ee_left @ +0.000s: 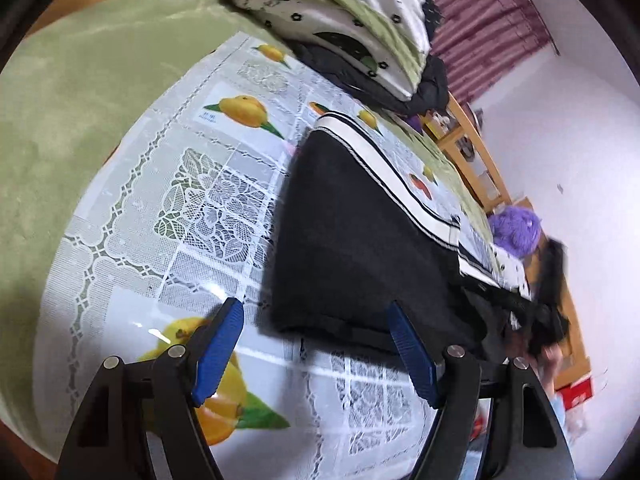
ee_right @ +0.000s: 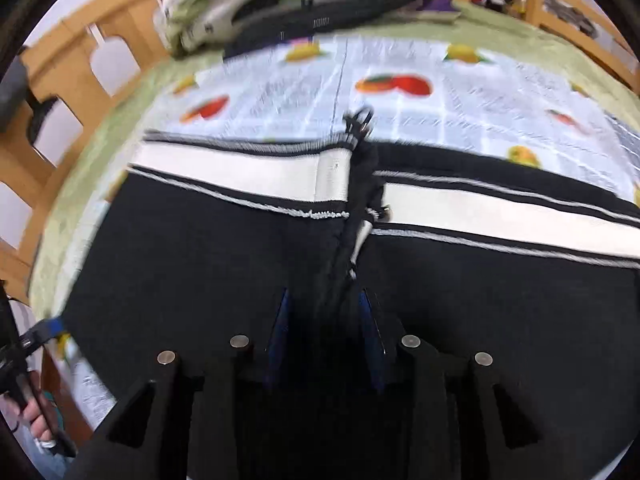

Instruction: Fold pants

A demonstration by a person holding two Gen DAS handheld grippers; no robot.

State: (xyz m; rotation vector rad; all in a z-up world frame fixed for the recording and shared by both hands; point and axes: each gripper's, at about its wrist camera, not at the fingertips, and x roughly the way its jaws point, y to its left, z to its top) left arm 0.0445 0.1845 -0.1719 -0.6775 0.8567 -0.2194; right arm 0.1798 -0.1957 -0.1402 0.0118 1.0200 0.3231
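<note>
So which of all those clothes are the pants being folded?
Find the fruit-print tablecloth on the green blanket. The pants lie flat on it, apart from the heaped bedding behind: black, with a white stripe along one side.

A glossy lace-patterned plastic cloth printed with fruit (ee_left: 208, 184) covered the green-blanketed bed (ee_left: 80, 92). Folded green-and-white bedding (ee_left: 352, 12) sat piled at its far edge beside a purple fluffy ball (ee_left: 514, 230).

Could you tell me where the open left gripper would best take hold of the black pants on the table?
Probably at the near dark edge of the pants, coming in low along the tablecloth. That edge lies just ahead of the left gripper, whose jaws are spread wide. The fabric lies flat there, so one finger must slide under it.
</note>
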